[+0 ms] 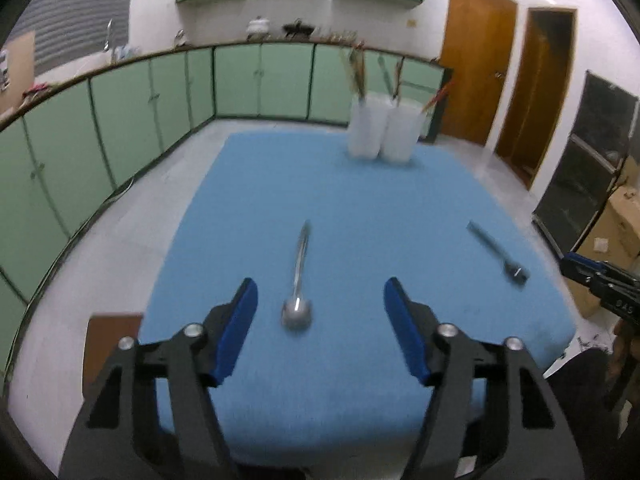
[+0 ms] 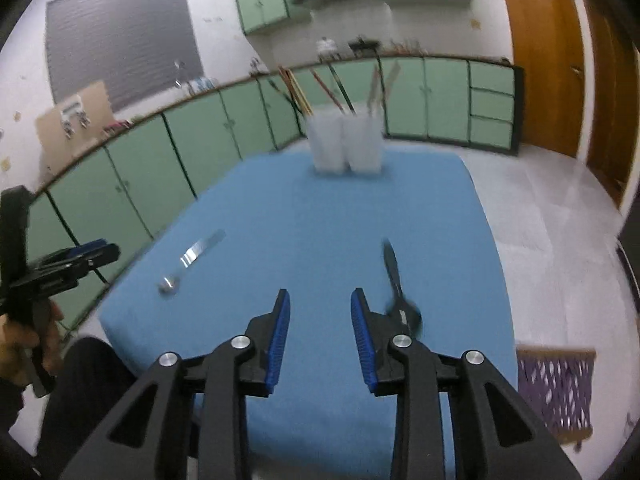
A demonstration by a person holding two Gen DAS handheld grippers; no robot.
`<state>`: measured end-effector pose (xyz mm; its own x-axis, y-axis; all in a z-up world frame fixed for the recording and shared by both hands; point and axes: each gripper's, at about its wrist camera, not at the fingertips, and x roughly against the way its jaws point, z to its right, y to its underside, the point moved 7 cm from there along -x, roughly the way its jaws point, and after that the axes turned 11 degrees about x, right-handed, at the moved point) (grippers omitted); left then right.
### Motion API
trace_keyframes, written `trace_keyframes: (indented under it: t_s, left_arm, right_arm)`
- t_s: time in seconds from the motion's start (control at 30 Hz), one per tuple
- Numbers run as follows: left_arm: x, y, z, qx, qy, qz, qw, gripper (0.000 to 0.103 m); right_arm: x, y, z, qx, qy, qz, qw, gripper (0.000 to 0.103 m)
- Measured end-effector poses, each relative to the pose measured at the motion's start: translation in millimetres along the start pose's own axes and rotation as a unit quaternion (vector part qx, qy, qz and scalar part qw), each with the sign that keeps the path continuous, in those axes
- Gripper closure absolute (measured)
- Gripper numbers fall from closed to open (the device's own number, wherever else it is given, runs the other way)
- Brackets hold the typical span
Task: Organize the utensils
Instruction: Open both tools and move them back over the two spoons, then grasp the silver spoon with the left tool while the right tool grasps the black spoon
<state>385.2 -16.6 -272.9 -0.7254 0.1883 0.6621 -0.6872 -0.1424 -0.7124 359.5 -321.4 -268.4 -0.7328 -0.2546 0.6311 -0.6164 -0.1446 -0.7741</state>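
A silver spoon [image 1: 298, 272] lies on the blue tablecloth [image 1: 320, 184], bowl toward me. It sits just ahead of my left gripper [image 1: 321, 284], whose fingers stand open and empty. A dark utensil [image 1: 498, 254] lies further right. In the right wrist view that dark utensil [image 2: 396, 280] lies just right of my right gripper [image 2: 320, 294], which is open and holds nothing. The silver spoon [image 2: 192, 260] is to the left there, near the left gripper [image 2: 80, 256] held in a hand. Two white cups [image 2: 346, 144] with several utensils in them stand at the table's far edge.
Green cabinets [image 1: 120, 120] run along the back and left. Wooden doors [image 1: 476, 64] and cardboard boxes [image 1: 622, 220] are on the right. A purple woven item [image 2: 554, 392] hangs beside the table's right side. A brown board [image 1: 112, 340] sits by the near left corner.
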Motion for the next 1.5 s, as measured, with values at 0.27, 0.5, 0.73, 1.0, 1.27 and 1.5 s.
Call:
trace_keyframes:
  t_s: [0.27,0.5,0.73,1.0,1.27,1.5]
  left_arm:
    - [-27.9,21.6,-16.3,0.018,-0.004,-0.019,0.9997,0.065]
    - [-52.9,29.2,-14.5,0.007,-0.015,-0.029,0.9994,0.066]
    - [-67.0,25.6,-18.7,0.02,-0.018,-0.038,0.9989,0.072]
    - [-65.7,22.0,-27.1,0.041,-0.018,-0.039,0.9982,0.072]
    - [-60.8,15.5,-28.0,0.049,-0.024,-0.024,0.9982,0.072]
    - [-63.2,15.3,-31.2,0.051,-0.032,-0.026,0.9978,0.072]
  right_arm:
    - [-22.1,34.3,28.2,-0.049,0.02,-0.021,0.998,0.074]
    - [-40.0,28.4,47.3,-0.07,0.031,-0.018,0.997,0.075]
    - [-51.2,23.4,56.8,-0.066,0.042,-0.024,0.997,0.078]
    - [-58.8,25.0,68.8,-0.082,0.051,-0.029,0.995,0.078]
    - [-68.6,31.5,86.2,-0.157,0.019,-0.025,0.987,0.076]
    - [-81.6,29.6,75.0,-0.123,0.026,-0.045,0.991,0.09]
